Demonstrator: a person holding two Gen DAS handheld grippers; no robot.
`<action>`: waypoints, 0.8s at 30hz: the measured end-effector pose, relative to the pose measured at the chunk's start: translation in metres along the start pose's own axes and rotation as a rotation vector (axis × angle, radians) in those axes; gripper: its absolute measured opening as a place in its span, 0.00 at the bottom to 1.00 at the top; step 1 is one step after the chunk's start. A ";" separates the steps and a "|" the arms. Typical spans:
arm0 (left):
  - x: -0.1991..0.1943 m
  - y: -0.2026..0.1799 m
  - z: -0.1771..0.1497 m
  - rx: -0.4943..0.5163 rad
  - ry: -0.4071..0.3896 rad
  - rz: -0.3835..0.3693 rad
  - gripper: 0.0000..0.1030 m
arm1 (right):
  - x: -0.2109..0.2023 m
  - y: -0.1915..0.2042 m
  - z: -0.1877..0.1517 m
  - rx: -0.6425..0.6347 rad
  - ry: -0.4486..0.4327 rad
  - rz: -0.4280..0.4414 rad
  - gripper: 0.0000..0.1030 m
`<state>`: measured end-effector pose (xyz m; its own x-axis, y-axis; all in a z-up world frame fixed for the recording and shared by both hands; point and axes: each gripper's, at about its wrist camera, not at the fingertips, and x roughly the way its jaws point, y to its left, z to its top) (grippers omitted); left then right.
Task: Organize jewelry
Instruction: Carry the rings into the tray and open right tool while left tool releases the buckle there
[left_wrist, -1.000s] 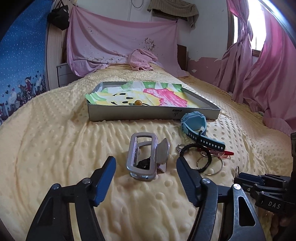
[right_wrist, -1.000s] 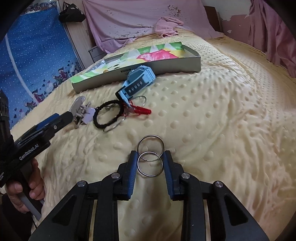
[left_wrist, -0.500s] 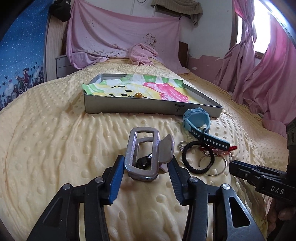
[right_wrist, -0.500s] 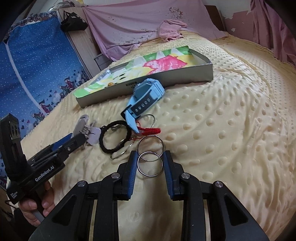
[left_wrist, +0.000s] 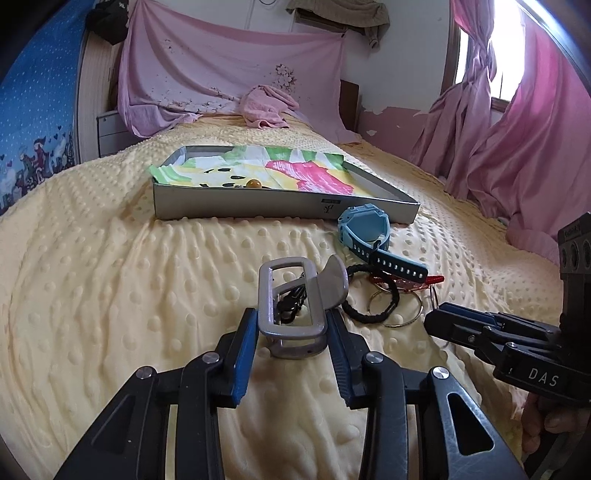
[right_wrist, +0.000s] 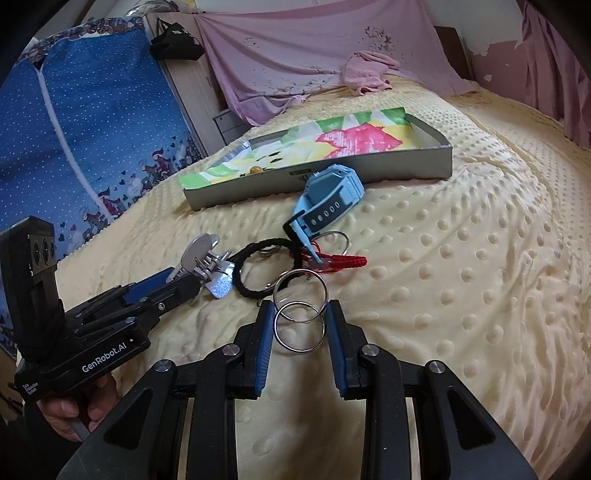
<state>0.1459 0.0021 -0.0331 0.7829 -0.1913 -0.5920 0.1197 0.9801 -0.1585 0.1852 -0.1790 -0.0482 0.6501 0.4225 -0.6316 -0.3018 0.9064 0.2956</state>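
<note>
A silver hair clip (left_wrist: 291, 295) lies on the yellow bedspread, and my left gripper (left_wrist: 291, 328) is closing its jaws on it, with the blue pads touching both sides of its near end. My right gripper (right_wrist: 300, 325) is shut on two linked metal rings (right_wrist: 300, 310) held just above the bedspread. Beyond the clip is a small pile: a blue watch (left_wrist: 364, 229), a black hair tie (left_wrist: 354, 314) and a red piece (left_wrist: 432, 278). A grey tray (left_wrist: 258, 206) lined with bright paper holds an amber bead (left_wrist: 254, 183).
The right gripper (left_wrist: 439, 321) reaches in from the right edge of the left wrist view, close to the pile. A person's hand (right_wrist: 70, 410) holds the left gripper's handle. Pink curtains (left_wrist: 517, 147) hang on the right and a blue cloth (right_wrist: 92, 129) on the left.
My left gripper has moved forward around the hair clip and its jaws have narrowed onto it. My right gripper, still holding the rings, has come closer to the pile.
</note>
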 end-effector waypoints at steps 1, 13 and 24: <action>-0.003 0.000 -0.001 -0.005 -0.005 -0.002 0.34 | -0.001 0.001 0.000 -0.006 -0.006 0.005 0.24; -0.034 -0.011 -0.002 -0.004 -0.063 -0.010 0.34 | -0.021 0.011 -0.002 -0.054 -0.079 0.032 0.24; -0.015 -0.009 0.066 -0.045 -0.138 -0.012 0.34 | -0.037 0.007 0.057 -0.101 -0.207 0.008 0.24</action>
<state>0.1734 -0.0004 0.0287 0.8586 -0.1905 -0.4760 0.1040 0.9738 -0.2020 0.1986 -0.1887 0.0185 0.7734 0.4295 -0.4662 -0.3691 0.9030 0.2198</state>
